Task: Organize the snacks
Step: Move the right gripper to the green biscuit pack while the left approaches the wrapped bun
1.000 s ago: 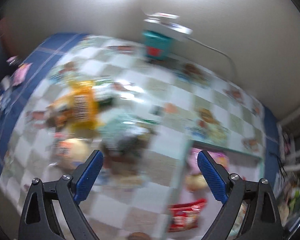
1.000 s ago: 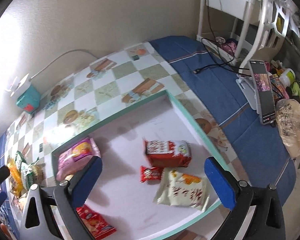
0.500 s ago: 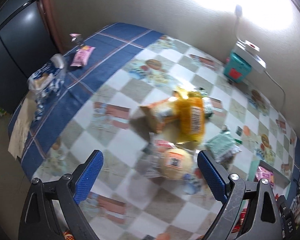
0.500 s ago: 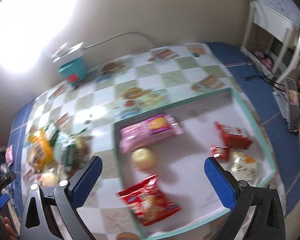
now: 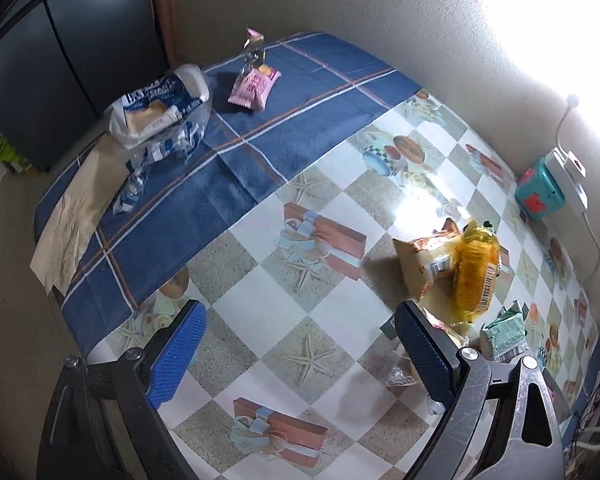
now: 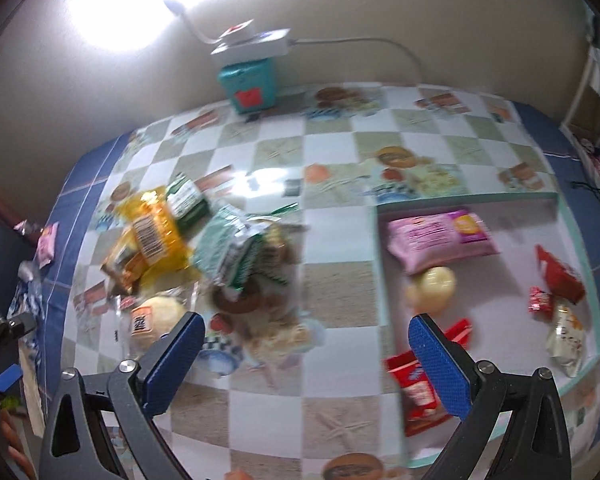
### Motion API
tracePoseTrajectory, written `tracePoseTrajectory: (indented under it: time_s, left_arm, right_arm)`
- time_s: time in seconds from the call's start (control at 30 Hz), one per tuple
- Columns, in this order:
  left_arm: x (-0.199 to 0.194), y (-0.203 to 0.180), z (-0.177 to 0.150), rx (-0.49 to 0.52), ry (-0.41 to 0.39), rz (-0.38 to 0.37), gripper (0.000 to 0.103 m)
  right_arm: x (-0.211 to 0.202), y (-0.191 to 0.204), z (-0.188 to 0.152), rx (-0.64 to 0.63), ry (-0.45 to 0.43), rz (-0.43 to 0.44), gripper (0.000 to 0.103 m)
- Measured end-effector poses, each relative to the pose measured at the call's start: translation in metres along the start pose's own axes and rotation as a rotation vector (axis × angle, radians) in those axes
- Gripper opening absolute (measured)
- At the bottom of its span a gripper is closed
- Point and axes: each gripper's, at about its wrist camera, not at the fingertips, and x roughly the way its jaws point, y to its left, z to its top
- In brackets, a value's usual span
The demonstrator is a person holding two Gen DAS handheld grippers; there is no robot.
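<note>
Snack pile lies left of tray, ahead-left of right gripper. Left gripper aims away. Both jaws wide, empty.

No lettering is legible; the yellow packet shows only a barcode.

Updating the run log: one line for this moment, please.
left gripper: open, empty | right gripper: open, empty | tray: several snacks inside | snack pile: on table, outside tray

Six snacks in one tray
</note>
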Motion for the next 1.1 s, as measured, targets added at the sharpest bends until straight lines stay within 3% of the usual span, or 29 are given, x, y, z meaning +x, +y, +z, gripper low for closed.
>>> tracePoseTrajectory:
  time_s: [0.37, 0.6, 0.87, 1.1]
  left_arm:
    - [0.034, -0.040, -0.015, 0.090, 0.104, -0.049, 0.095]
    - [0.057, -0.082, -0.027, 0.155, 0.190, -0.151, 0.095]
    - [0.074, -0.114, -0.033, 0.233, 0.225, -0.159, 0.095]
    - [0.085, -0.129, -0.039, 0.294, 0.228, -0.109, 0.095]
  right_arm:
    - [0.029, 0.017, 0.003, -0.064, 0.025, -0.015, 0.103]
    - [0.037, 0.000, 0.015, -0.030, 0.017, -0.036, 0.103]
    - [0.050, -0.007, 0.024, -0.009, 0.020, -0.037, 0.103]
    - [0.064, -0.005, 0.024, -0.007, 0.043, -0.040, 0.103]
